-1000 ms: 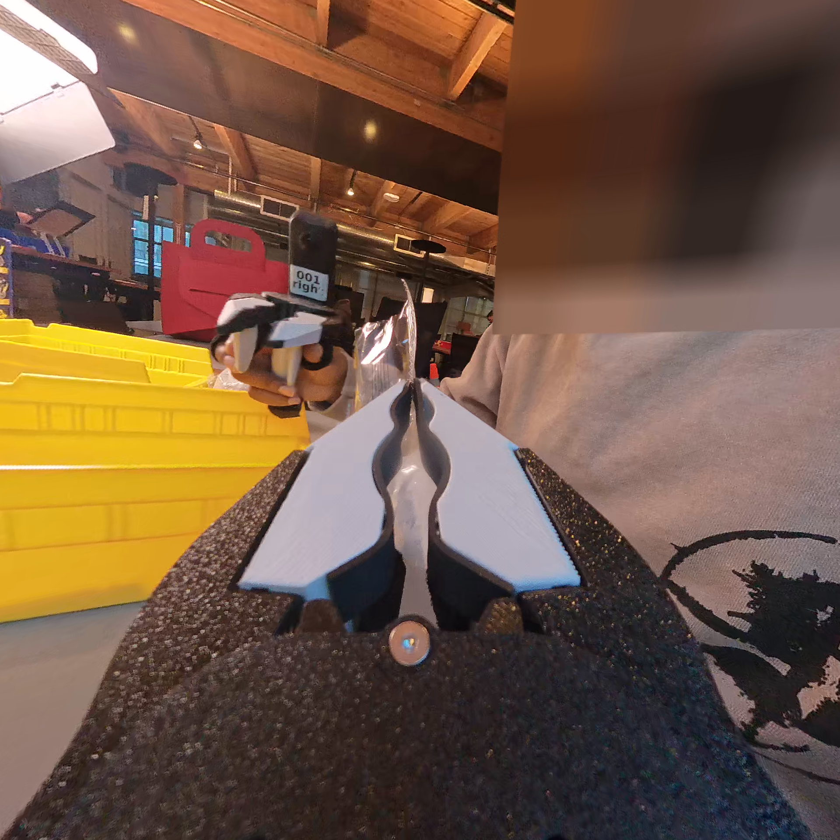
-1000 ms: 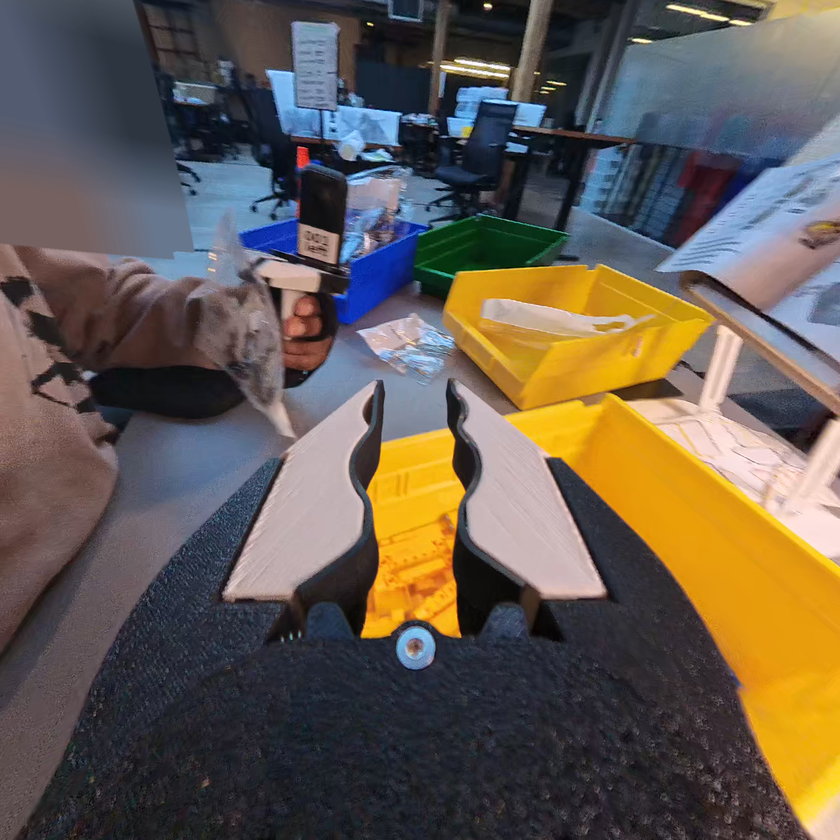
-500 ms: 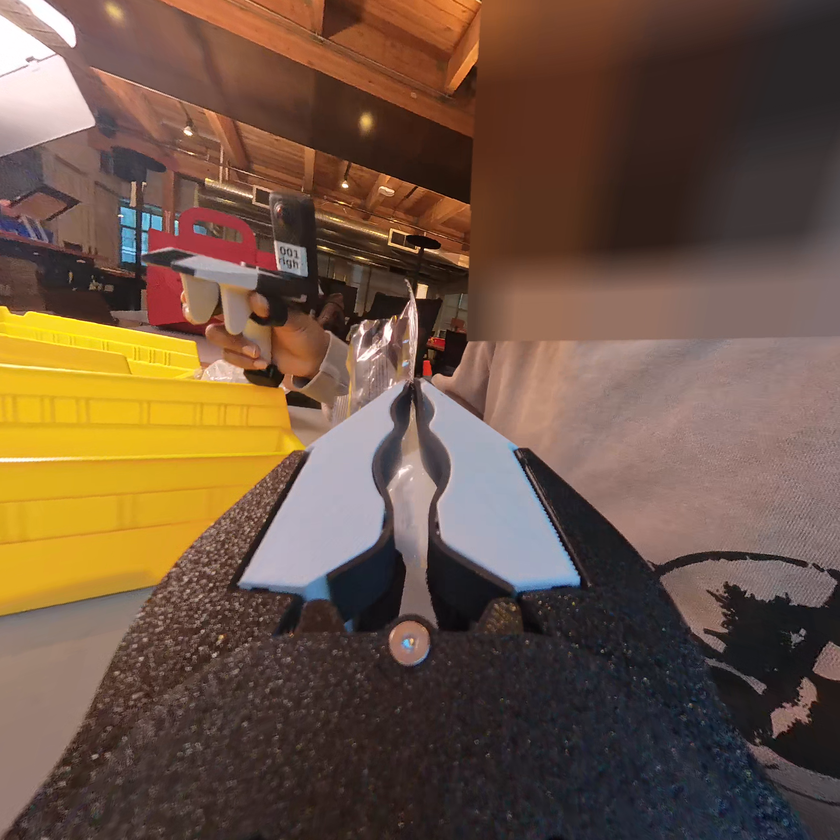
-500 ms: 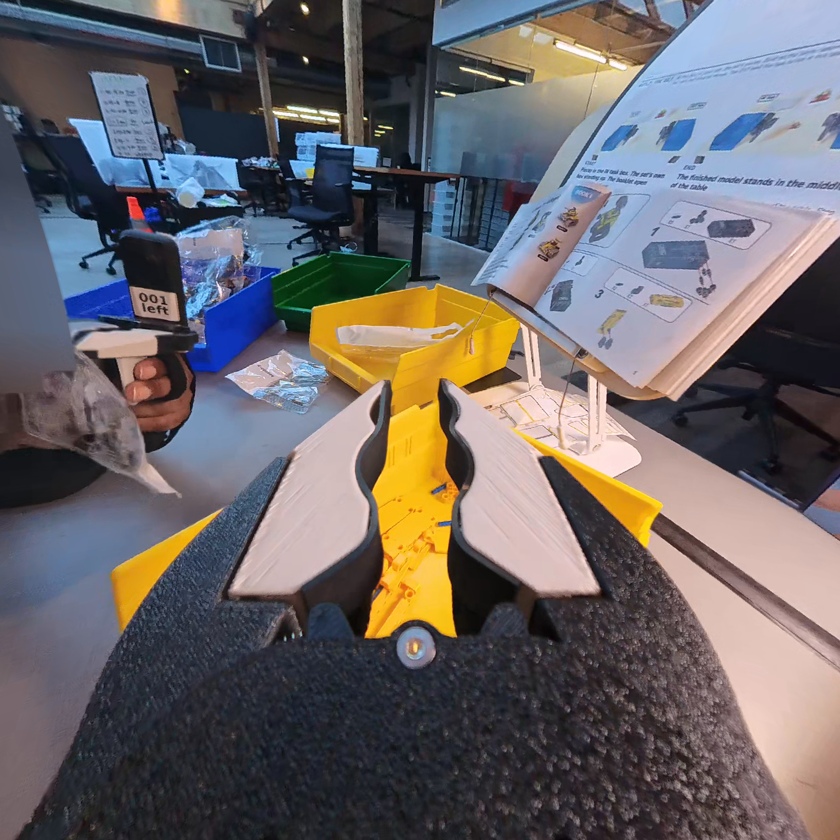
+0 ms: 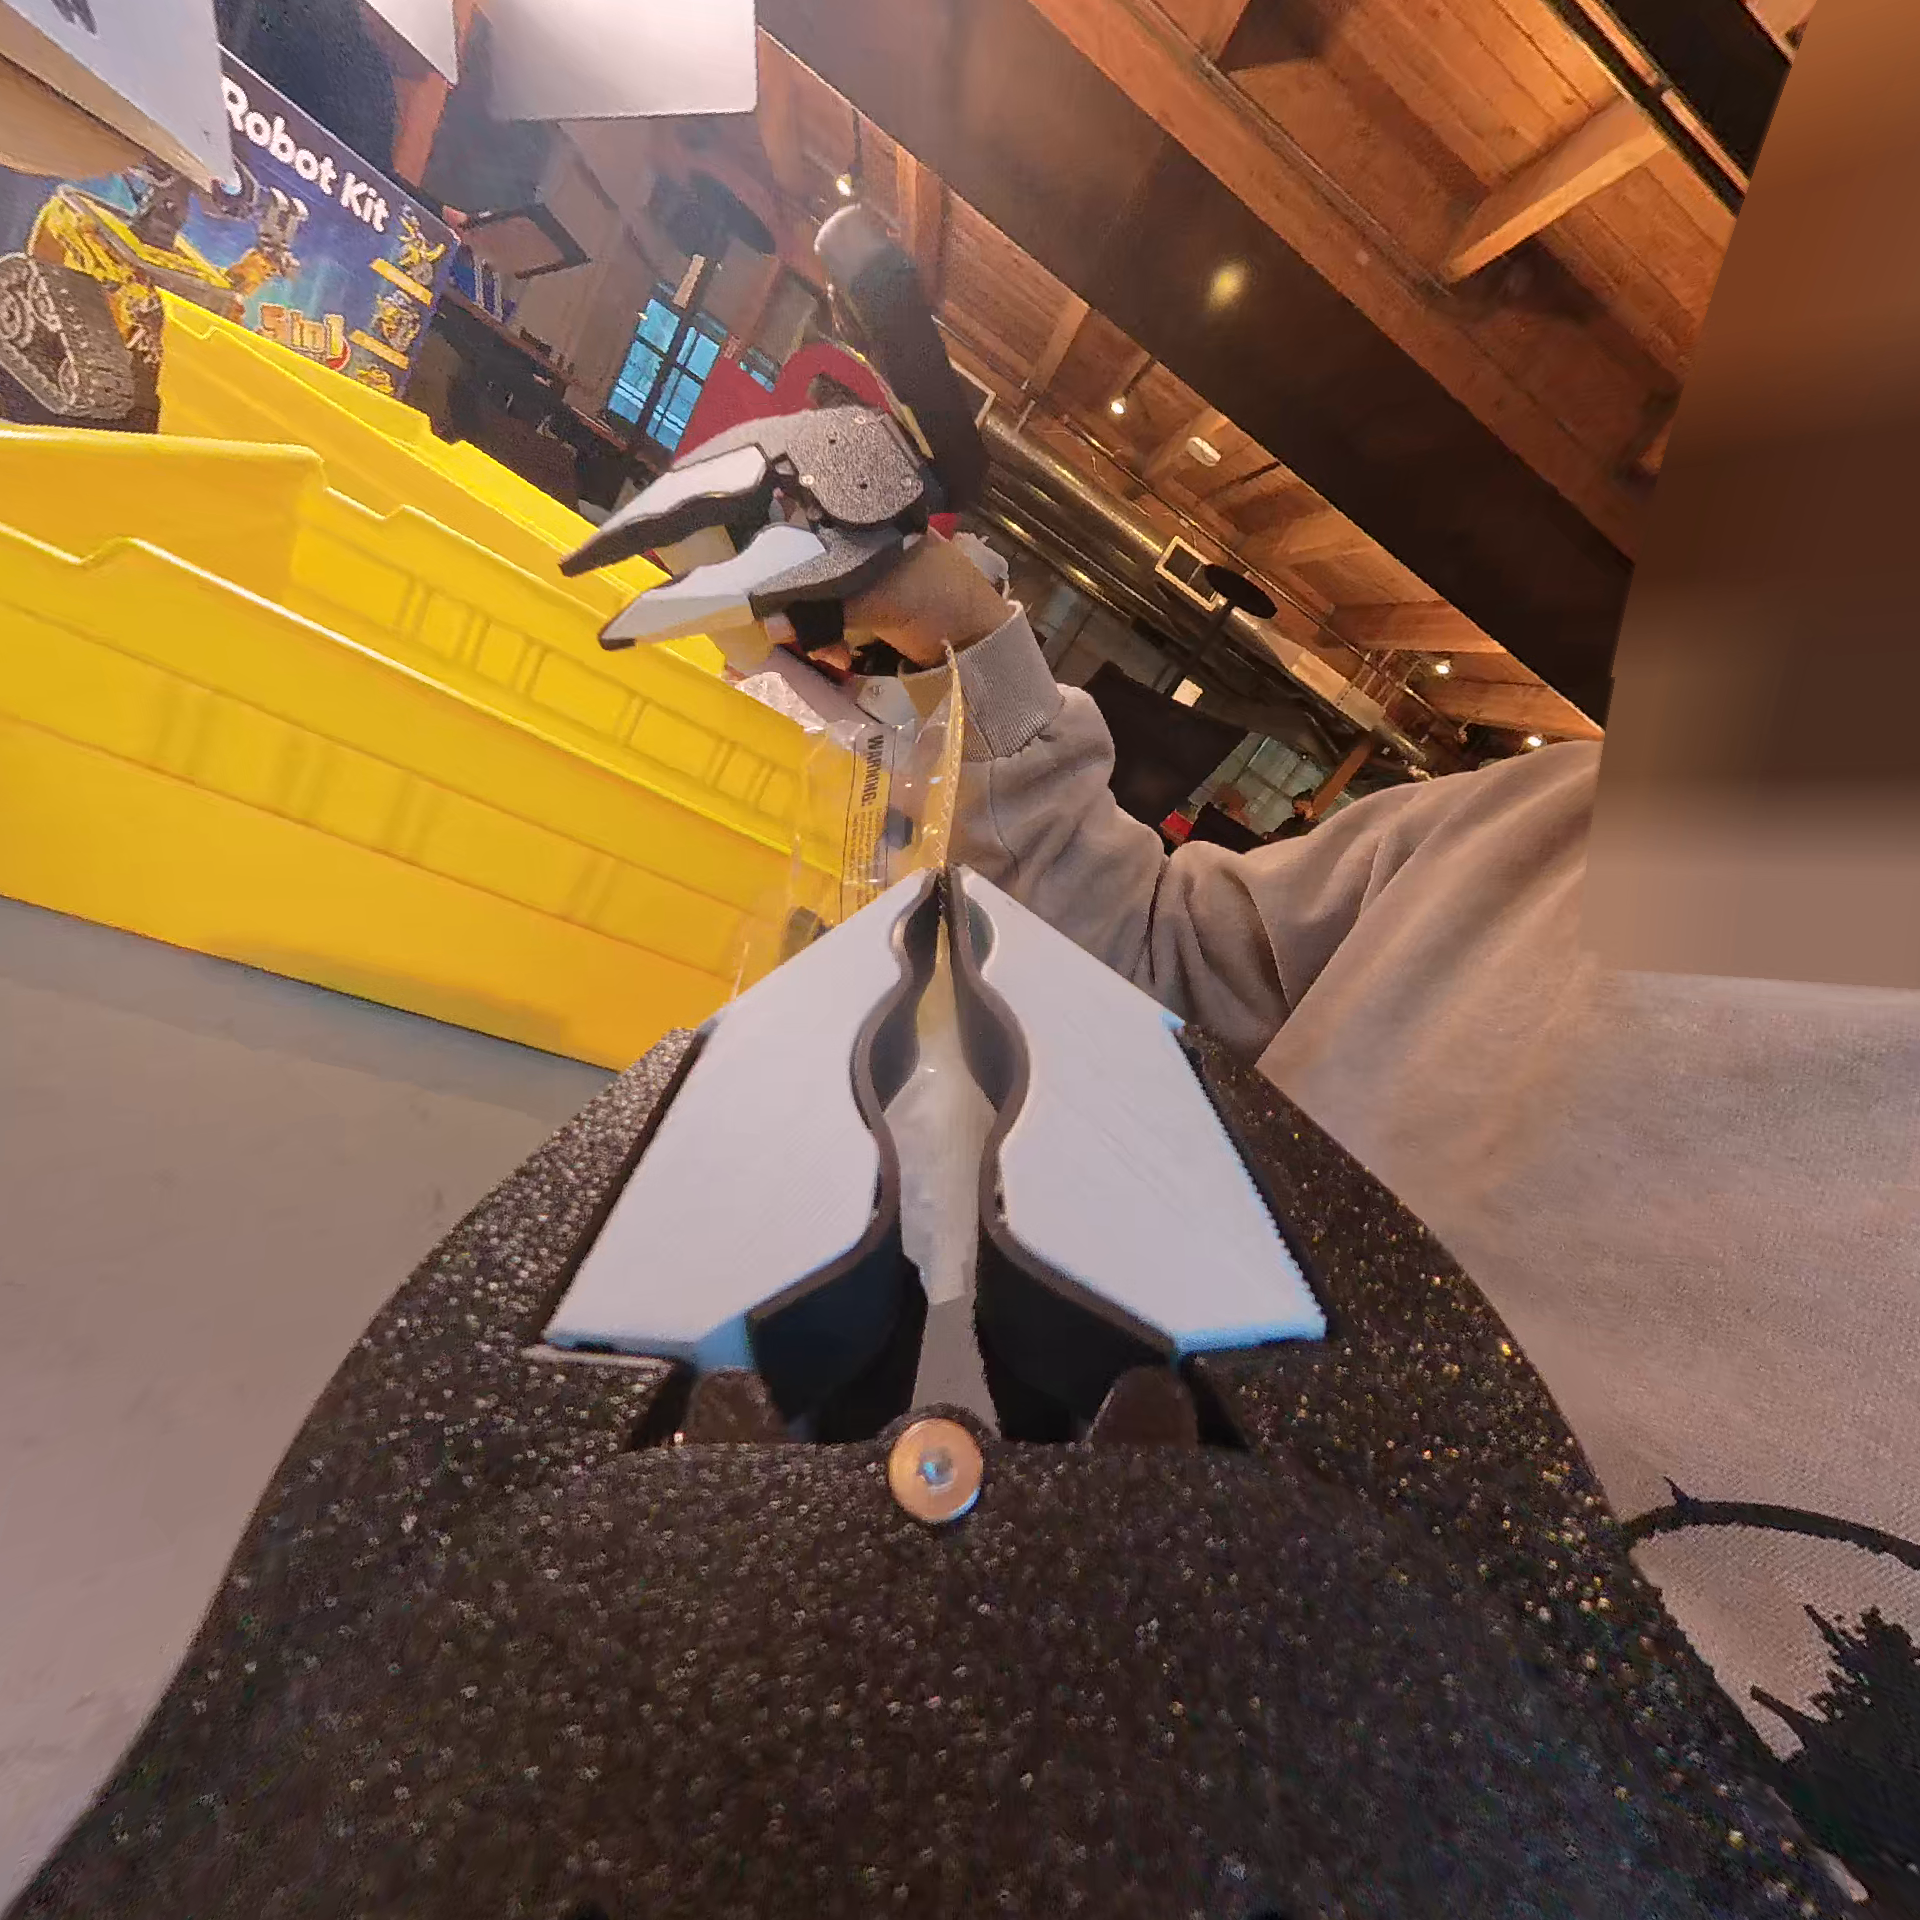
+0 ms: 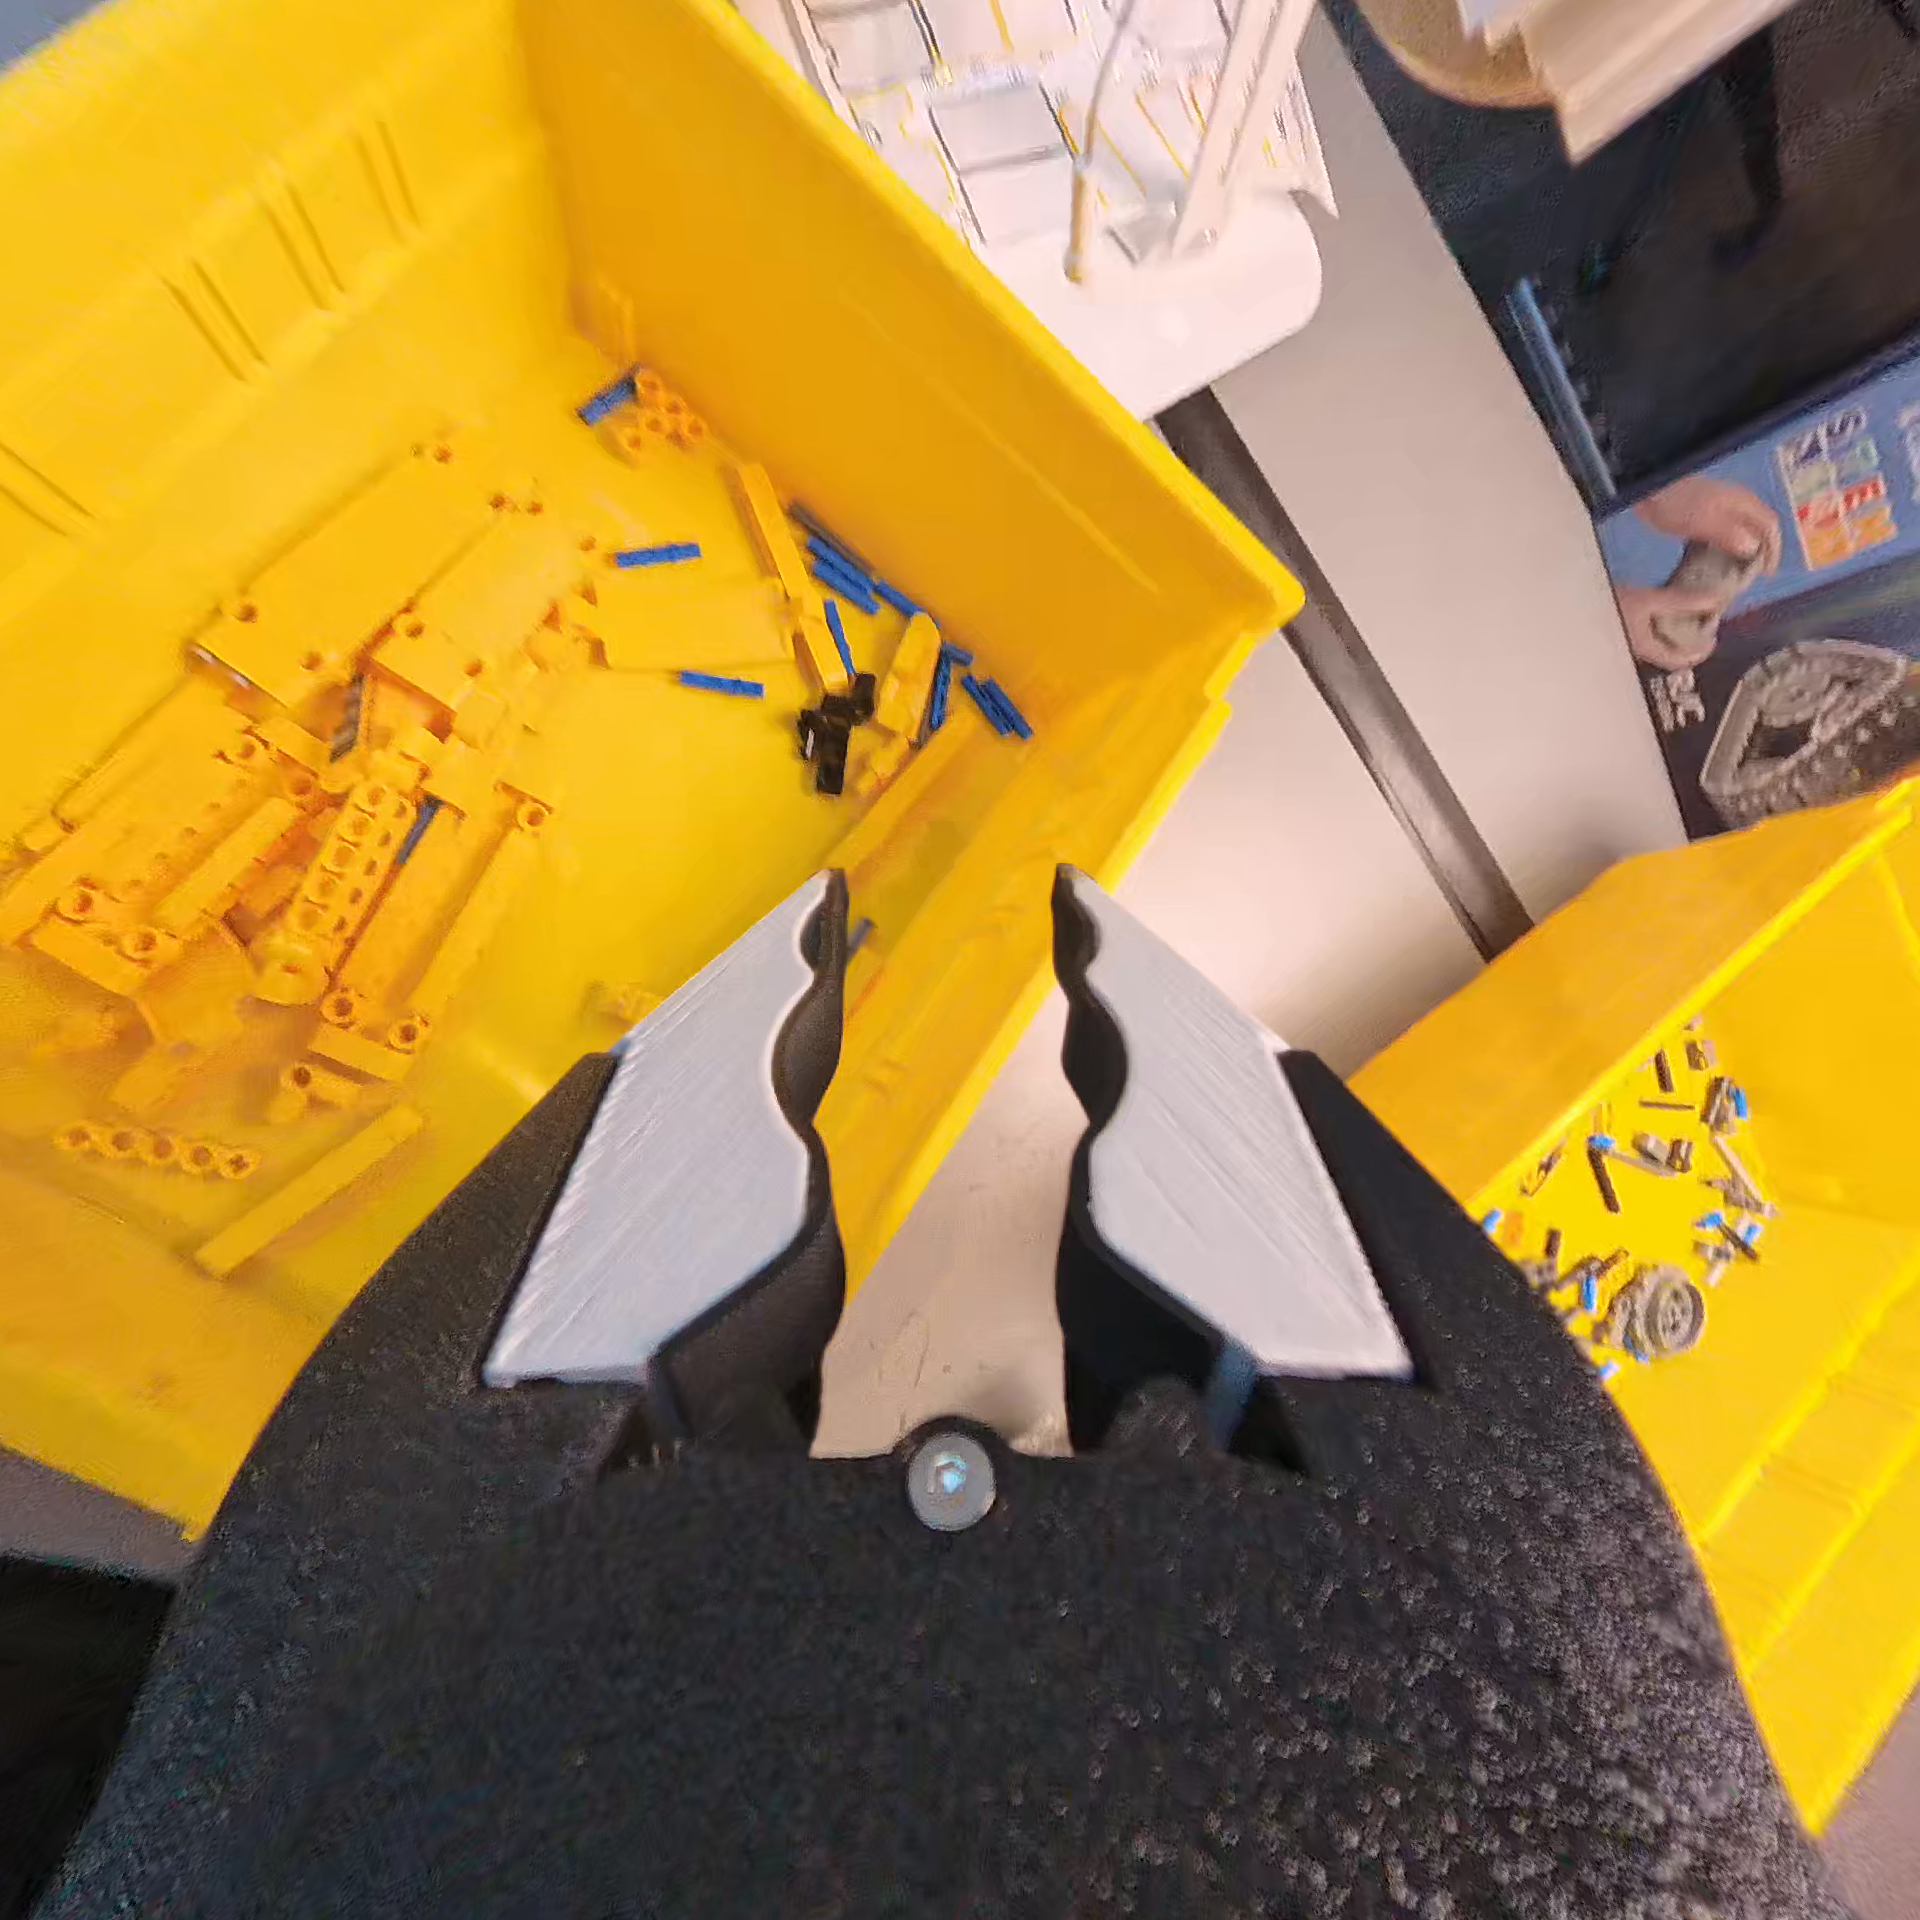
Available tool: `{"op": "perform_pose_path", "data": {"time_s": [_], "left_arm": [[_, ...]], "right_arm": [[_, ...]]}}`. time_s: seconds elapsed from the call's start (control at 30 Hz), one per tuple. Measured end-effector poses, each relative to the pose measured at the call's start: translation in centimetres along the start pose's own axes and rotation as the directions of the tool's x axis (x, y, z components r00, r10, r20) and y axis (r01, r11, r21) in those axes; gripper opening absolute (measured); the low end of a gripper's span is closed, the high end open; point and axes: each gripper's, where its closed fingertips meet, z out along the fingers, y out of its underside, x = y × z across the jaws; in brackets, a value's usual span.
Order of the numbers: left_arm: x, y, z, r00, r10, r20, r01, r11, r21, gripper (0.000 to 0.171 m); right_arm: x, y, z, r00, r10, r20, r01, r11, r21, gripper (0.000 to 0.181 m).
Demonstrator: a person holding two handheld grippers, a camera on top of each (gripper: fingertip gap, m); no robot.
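My left gripper (image 5: 943, 883) is shut on a clear plastic bag (image 5: 878, 805), which sticks up from between its fingertips. My right gripper (image 6: 948, 888) is open and empty. It points down over the near right corner of a yellow bin (image 6: 914, 343) that holds several yellow building pieces (image 6: 343, 862), blue pins (image 6: 842, 582) and a black piece (image 6: 831, 727). In the left wrist view the right gripper (image 5: 623, 597) shows farther off, open, in a hand above the yellow bin (image 5: 343, 748).
A second yellow bin (image 6: 1621, 997) at the right holds small dark and blue parts and a wheel (image 6: 1662, 1320). A white stand base (image 6: 1195, 281) lies beyond the first bin. A blue kit box (image 5: 260, 249) stands behind the bins. A person's grey sleeve (image 5: 1195, 894) is at the right. Some 30 cm of space lies between my two pairs of fingers.
My right gripper has tipped from looking across the table to pointing down into the yellow bin, and its jaws stand wider. My left gripper has kept hold of the bag and tilted.
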Motion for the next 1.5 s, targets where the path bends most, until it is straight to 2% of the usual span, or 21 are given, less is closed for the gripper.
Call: {"op": "perform_pose_path", "data": {"time_s": [0.1,0.17,0.23,0.3,0.37,0.6,0.7,0.8,0.93,1.03,1.13,1.23,1.33,1.5], "left_arm": [[-0.2,-0.2,-0.2,1.0,-0.02,0.001,0.02,1.0,0.014,0.0],[-0.4,-0.1,-0.2,1.0,-0.021,0.011,0.021,1.0,0.011,0.0],[-0.5,-0.1,-0.2,1.0,-0.021,0.018,0.021,1.0,0.01,0.0],[-0.6,-0.2,-0.3,0.999,-0.026,0.022,0.026,1.0,0.014,0.0],[-0.8,-0.2,-0.3,0.999,-0.027,0.029,0.027,1.0,0.015,0.0],[-1.2,-0.4,-0.7,0.998,-0.019,0.053,0.018,1.0,0.023,0.0],[-1.2,-0.5,-0.8,0.998,-0.015,0.056,0.013,1.0,0.028,0.0],[-1.0,-0.6,-0.9,0.998,-0.007,0.056,0.005,1.0,0.026,0.0],[-1.0,-0.5,-0.8,0.999,-0.007,0.049,0.005,1.0,0.022,0.0],[-0.8,-0.6,-0.9,0.999,0.004,0.049,-0.005,1.0,0.018,0.0],[-0.8,-0.6,-1.0,0.998,0.019,0.058,-0.02,1.0,0.016,0.0],[-0.7,-0.7,-1.0,0.998,0.02,0.054,-0.021,1.0,0.018,0.0],[-0.6,-0.7,-1.0,0.998,0.031,0.049,-0.031,0.999,0.01,0.0],[-0.5,-0.7,-1.2,0.998,0.047,0.051,-0.047,0.999,0.002,0.0]], "right_arm": [[0.2,1.6,-0.9,0.996,0.087,0.038,-0.086,0.996,-0.037,0.049],[-0.4,2.6,-1.3,0.989,0.122,0.083,-0.116,0.99,-0.083,0.05],[-1.8,4.4,-1.0,0.984,0.111,0.137,-0.086,0.98,-0.178,0.042],[-1.7,5.5,-0.6,0.991,0.078,0.106,-0.05,0.967,-0.249,0.031],[-1.8,5.6,-0.7,0.993,0.074,0.097,-0.046,0.963,-0.266,0.018],[-5.0,5.0,-1.5,0.979,0.005,0.206,0.054,0.958,-0.283,0.025],[-4.2,3.5,-1.9,0.989,-0.033,0.147,0.066,0.972,-0.224,0.027],[-3.3,-0.3,-3.3,0.995,-0.056,0.084,0.059,0.997,-0.042,0.028],[-5.3,-3.6,-3.9,0.979,-0.178,0.102,0.165,0.979,0.118,0.027],[-6.2,-4.1,-2.4,0.968,-0.224,0.108,0.213,0.971,0.105,0.026],[-6.3,-3.3,0.0,0.953,-0.28,0.115,0.28,0.96,0.012,0.02],[-6.6,-1.2,2.6,0.885,-0.409,0.222,0.45,0.875,-0.18,0.021],[-6.6,1.3,4.0,0.779,-0.5,0.378,0.621,0.703,-0.348,0.025],[-6.3,3.9,6.0,0.612,-0.585,0.532,0.787,0.39,-0.477,0.032]]}}
